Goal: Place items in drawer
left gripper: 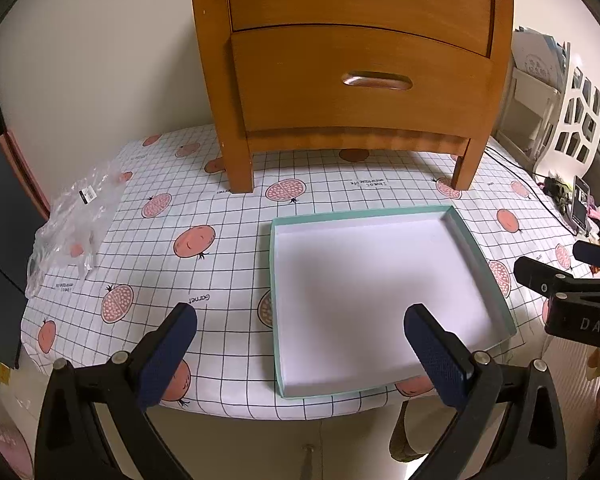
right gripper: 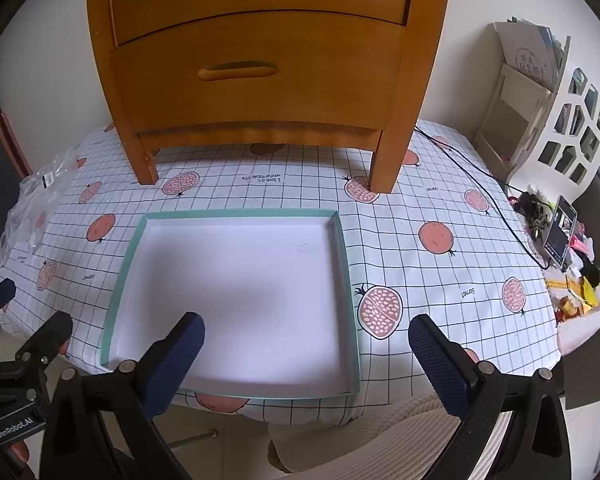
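Observation:
A wooden nightstand (left gripper: 356,120) stands at the back of the table, and its upper drawer (left gripper: 360,0) and lower drawer (left gripper: 360,92) are both closed. In front of it lies a teal-rimmed tray (left gripper: 360,212) with a white, empty bottom. My left gripper (left gripper: 302,316) hovers open over the table's front edge, with its right finger above the tray and nothing held. From the right wrist view, the nightstand (right gripper: 260,92) and tray (right gripper: 240,213) lie ahead. My right gripper (right gripper: 306,322) is open and empty over the tray's near right part.
A crumpled clear plastic bag (left gripper: 72,220) lies at the table's left edge. A phone (right gripper: 560,236) and small clutter sit at the right edge, fed by a black cable (right gripper: 480,172). A white shelf (right gripper: 520,100) stands beyond. Cream knit fabric (right gripper: 380,432) shows below the table.

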The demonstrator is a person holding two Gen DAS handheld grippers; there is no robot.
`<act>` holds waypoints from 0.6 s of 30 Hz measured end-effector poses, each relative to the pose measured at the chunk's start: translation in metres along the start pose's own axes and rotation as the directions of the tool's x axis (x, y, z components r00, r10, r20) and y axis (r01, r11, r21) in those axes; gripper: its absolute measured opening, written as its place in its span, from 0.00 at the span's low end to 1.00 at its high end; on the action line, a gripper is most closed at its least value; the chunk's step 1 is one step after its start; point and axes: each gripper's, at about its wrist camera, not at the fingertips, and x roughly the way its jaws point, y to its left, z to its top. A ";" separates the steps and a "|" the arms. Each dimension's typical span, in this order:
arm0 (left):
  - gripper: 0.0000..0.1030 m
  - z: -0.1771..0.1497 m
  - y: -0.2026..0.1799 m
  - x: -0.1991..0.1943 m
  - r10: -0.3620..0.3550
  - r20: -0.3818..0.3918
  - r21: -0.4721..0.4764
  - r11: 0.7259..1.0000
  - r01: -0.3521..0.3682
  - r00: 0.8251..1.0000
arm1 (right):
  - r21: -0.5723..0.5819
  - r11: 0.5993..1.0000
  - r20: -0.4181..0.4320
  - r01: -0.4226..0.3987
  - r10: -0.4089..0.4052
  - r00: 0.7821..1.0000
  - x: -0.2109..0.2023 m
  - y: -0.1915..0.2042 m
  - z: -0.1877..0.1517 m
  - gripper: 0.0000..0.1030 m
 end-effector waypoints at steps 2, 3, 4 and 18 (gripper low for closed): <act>1.00 0.001 0.001 0.000 0.003 0.001 0.000 1.000 -0.003 1.000 | 0.003 1.000 -0.001 0.000 0.000 1.000 0.000 0.000 0.000 1.00; 1.00 0.001 0.001 0.000 0.005 0.001 -0.001 1.000 -0.005 1.000 | 0.005 1.000 -0.001 0.000 0.000 1.000 0.000 0.000 0.000 1.00; 1.00 0.000 0.001 0.000 0.006 0.001 -0.003 1.000 -0.006 1.000 | 0.006 1.000 -0.002 0.000 0.000 1.000 0.000 -0.001 0.000 1.00; 1.00 0.001 0.003 0.001 0.013 0.000 0.001 1.000 -0.013 1.000 | 0.015 1.000 -0.009 -0.002 0.002 1.000 0.002 -0.003 0.000 1.00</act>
